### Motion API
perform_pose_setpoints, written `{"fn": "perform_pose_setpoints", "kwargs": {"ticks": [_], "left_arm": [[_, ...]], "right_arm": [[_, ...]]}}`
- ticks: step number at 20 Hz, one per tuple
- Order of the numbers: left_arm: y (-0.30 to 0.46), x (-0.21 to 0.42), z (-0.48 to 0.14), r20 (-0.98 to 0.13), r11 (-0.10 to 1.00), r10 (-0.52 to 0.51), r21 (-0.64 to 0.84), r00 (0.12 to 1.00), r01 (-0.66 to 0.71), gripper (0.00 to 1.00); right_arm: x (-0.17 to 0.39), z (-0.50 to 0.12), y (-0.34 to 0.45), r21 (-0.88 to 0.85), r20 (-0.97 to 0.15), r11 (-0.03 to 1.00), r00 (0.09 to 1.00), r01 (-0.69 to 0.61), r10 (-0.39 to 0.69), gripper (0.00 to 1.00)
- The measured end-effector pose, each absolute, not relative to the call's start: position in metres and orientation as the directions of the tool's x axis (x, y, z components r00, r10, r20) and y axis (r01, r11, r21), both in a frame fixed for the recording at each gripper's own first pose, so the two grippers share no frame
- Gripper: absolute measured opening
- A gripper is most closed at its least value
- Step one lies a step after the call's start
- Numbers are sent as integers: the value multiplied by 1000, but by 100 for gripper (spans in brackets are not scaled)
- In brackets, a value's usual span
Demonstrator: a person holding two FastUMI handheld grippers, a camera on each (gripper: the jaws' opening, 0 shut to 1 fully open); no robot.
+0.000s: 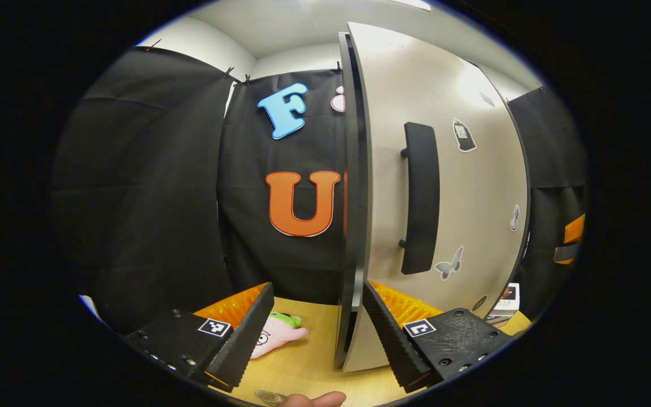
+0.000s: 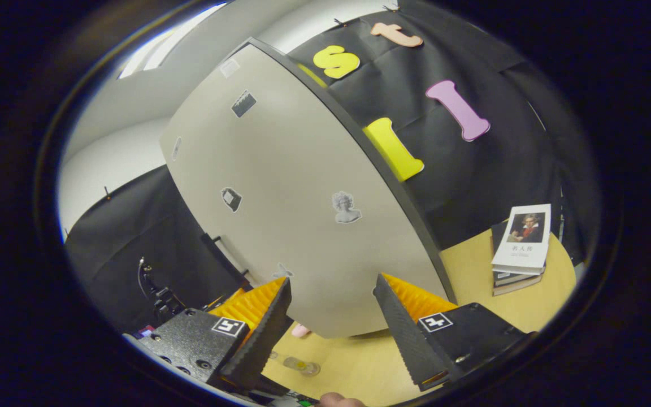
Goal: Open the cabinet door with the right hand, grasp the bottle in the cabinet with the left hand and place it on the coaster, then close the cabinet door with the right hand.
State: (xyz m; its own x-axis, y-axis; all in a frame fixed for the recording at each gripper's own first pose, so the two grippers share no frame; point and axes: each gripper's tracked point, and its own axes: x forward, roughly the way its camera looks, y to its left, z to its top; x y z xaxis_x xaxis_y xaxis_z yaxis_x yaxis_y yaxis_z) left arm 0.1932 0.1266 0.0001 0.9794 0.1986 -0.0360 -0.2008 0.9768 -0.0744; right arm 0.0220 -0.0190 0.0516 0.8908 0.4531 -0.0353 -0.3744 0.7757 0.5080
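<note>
Grippers poised before the cabinet (image 1: 461, 186): the left gripper (image 1: 317, 330), jaws wide and empty, faces the door's edge beside the black handle (image 1: 420, 198); the right gripper (image 2: 331, 328), likewise spread and empty, faces its pale side panel. A coaster (image 2: 301, 366) lies on the wooden table (image 2: 472, 271) below; the bottle cannot be made out.

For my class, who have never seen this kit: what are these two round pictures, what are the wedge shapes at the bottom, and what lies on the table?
A person holds a hand-held gripper in each hand; each carries a camera looking along its two fingers. In the left gripper view the left gripper is open and empty, facing the cabinet door and its dark handle. The right gripper is open and empty too. On the wooden table lie a plush toy, stacked books and a round clear coaster.
</note>
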Motion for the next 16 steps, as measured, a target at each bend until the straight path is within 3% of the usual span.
{"fn": "perform_pose_setpoints", "kwargs": {"ticks": [5,8,12,16], "left_arm": [[118,187,16,2,982,182,-57,983,-182,95],[113,184,25,27,984,178,-30,984,-177,95],[96,178,38,53,988,153,-43,987,-151,95],[54,184,42,41,987,76,-144,996,-69,95]], "right_arm": [[31,62,-59,317,27,930,982,-187,188,98],[33,74,-90,238,85,970,996,-40,20,98],[36,66,-89,176,62,984,997,38,-49,98],[48,54,-50,186,28,982,999,25,-31,99]]}}
